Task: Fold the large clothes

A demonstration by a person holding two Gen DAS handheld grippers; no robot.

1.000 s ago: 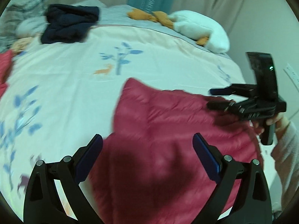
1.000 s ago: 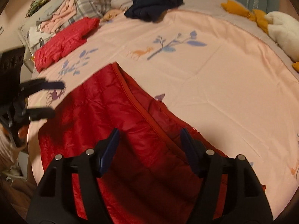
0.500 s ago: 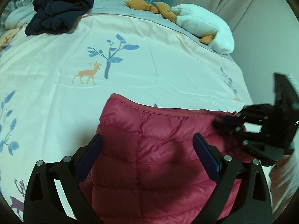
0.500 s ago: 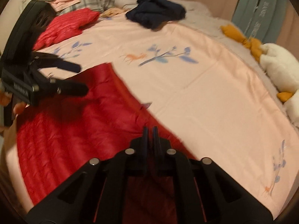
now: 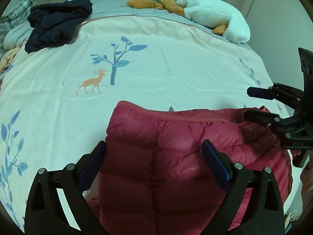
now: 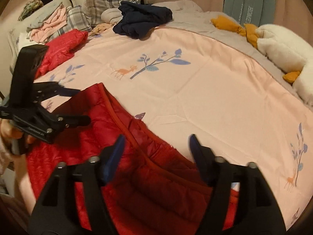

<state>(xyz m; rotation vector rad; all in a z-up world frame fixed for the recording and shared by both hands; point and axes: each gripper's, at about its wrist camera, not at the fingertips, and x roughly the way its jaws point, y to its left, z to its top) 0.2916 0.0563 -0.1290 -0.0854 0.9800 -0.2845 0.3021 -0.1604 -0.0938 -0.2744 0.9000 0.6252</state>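
While both grippers stand open with nothing clamped, the red puffer jacket [image 5: 172,156] lies at the bed's [image 5: 176,62] near edge, partly folded over. Left gripper [image 5: 154,160] hovers above it; right gripper [image 6: 156,152] jaws just opened. More folds likely left. Jacket's near end, sleeves cut off.

The jacket [image 5: 176,156] lies flat at the near edge of the bed [image 5: 176,58], on the bedspread. The left gripper [image 5: 152,156] hangs above the jacket's left part, the right gripper [image 6: 156,146] above its right end. Far behind, a heap of clothes [image 6: 142,19] sits toward the pillows [image 6: 109,2]. A second folded jacket [image 6: 62,49] lies left of that heap. A plush toy [image 5: 211,19] rests along the bed's far right edge.
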